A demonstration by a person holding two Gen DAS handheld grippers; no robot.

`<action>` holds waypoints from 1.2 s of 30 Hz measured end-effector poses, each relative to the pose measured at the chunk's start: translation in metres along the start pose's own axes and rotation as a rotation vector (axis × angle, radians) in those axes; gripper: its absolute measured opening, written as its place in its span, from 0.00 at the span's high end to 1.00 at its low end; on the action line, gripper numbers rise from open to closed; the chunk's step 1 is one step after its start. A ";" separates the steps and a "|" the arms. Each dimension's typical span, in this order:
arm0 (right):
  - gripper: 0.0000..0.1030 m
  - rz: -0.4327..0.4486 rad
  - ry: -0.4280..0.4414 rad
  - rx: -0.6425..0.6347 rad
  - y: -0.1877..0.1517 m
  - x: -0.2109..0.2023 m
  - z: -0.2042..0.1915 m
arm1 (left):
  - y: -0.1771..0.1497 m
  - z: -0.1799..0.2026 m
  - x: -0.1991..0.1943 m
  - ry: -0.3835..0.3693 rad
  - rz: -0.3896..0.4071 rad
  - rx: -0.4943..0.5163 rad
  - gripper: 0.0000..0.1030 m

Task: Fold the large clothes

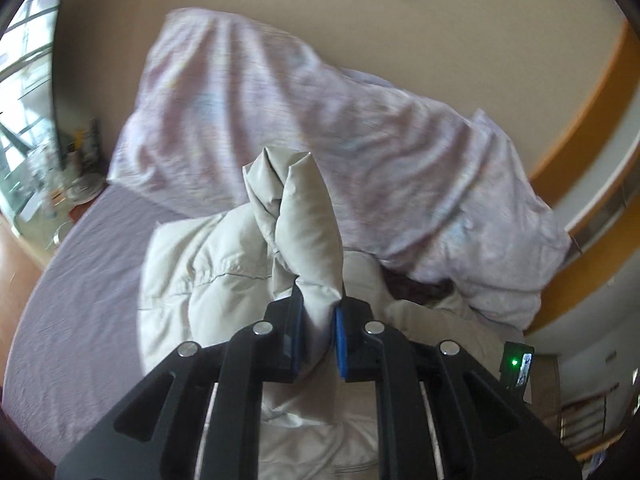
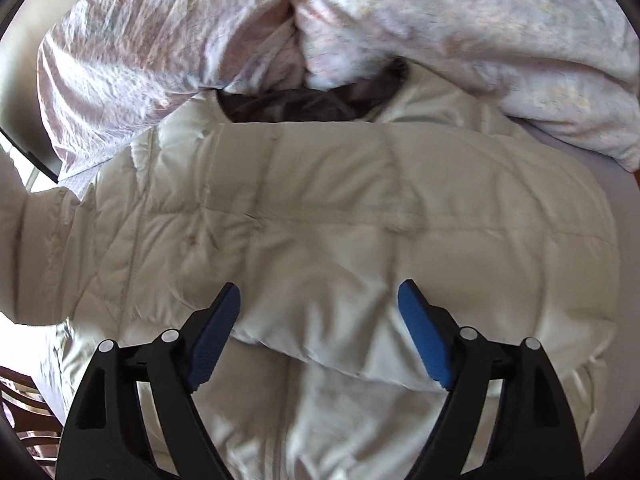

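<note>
The step in hand looks like folding a sleeve or side flap of the puffy cream jacket (image 2: 320,208) inward over its body. The jacket lies spread on the bed (image 1: 80,280), its dark-lined collar toward twelve o'clock in the right wrist view, right against the rumpled pale pink duvet (image 1: 280,112) heaped behind it.

The left claw (image 1: 319,334) is clamped tight on a bunched fold of the jacket, which stands up from between its blue pads toward twelve o'clock, lifted clear of the rest of the garment. This claw points forward and moderately downward across the bed.

The right claw (image 2: 320,336) hangs steeply downward over the jacket's middle, its jaws spread wide and gripping nothing; a folded edge of the cloth lies below and between its fingers, and I cannot tell whether the tips touch the fabric.

My judgement: the next move calls for carrying the pinched fold across toward the jacket's centre and laying it flat, with the right claw free to steady or smooth the body.
</note>
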State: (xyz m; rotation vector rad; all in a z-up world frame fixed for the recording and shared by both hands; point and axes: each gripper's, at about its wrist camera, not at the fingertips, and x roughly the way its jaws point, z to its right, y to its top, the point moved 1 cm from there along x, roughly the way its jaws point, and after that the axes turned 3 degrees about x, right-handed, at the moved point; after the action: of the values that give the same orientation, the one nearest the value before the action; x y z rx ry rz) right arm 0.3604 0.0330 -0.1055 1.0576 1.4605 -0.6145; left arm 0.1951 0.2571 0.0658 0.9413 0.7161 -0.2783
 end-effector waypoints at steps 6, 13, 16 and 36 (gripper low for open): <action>0.19 0.016 -0.021 0.049 -0.017 -0.019 0.032 | -0.014 0.068 0.037 -0.101 -0.073 0.095 0.88; 0.19 0.043 -0.038 0.098 -0.031 -0.039 0.061 | -0.041 0.126 0.085 -0.186 -0.188 0.154 0.88; 0.19 0.050 -0.042 0.121 -0.036 -0.044 0.071 | -0.053 0.143 0.106 -0.207 -0.237 0.161 0.88; 0.26 0.085 0.005 0.104 -0.031 -0.046 0.064 | -0.083 0.130 0.147 -0.166 -0.356 0.142 0.51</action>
State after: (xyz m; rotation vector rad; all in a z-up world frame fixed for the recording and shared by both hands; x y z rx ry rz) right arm 0.3606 -0.0475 -0.0791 1.1967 1.3927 -0.6327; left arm 0.3182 0.1156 -0.0361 0.9095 0.7147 -0.7205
